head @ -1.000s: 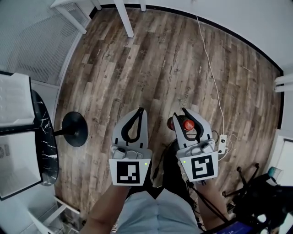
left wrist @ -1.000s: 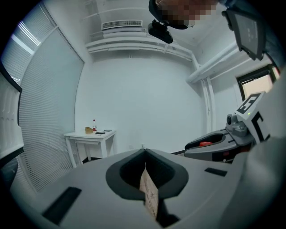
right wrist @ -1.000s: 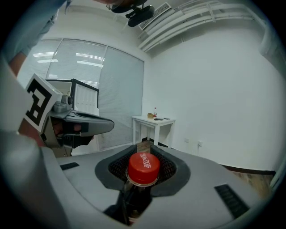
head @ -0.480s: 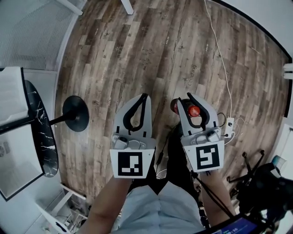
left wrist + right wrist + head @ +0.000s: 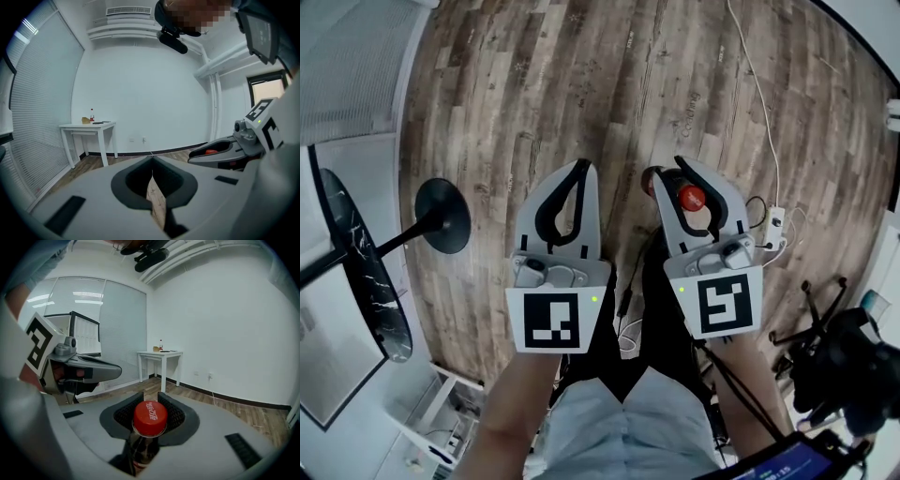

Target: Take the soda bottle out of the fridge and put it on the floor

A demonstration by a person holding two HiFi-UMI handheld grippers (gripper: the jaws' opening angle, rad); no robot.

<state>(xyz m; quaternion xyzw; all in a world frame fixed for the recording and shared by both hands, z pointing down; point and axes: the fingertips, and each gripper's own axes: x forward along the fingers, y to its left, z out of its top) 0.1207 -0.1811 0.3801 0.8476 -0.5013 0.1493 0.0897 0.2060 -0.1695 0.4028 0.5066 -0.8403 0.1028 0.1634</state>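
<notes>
Background stuff only: white cable (image 5: 758, 103) snaking down from top to white power strip (image 5: 777, 225) on right. Black round pedestal base (image 5: 442, 216) on left, pole leaning off toward dark marbled tabletop (image 5: 358, 267) at left edge. Black tripod legs (image 5: 806, 326) bottom right. Far corner: small white surface (image 5: 89, 126) by wall, little bottle (image 5: 92, 115) plus brownish thing (image 5: 85, 120) on top, can't tell what. Blinds (image 5: 42, 103) along left wall, AC unit (image 5: 127, 10) up high.
</notes>
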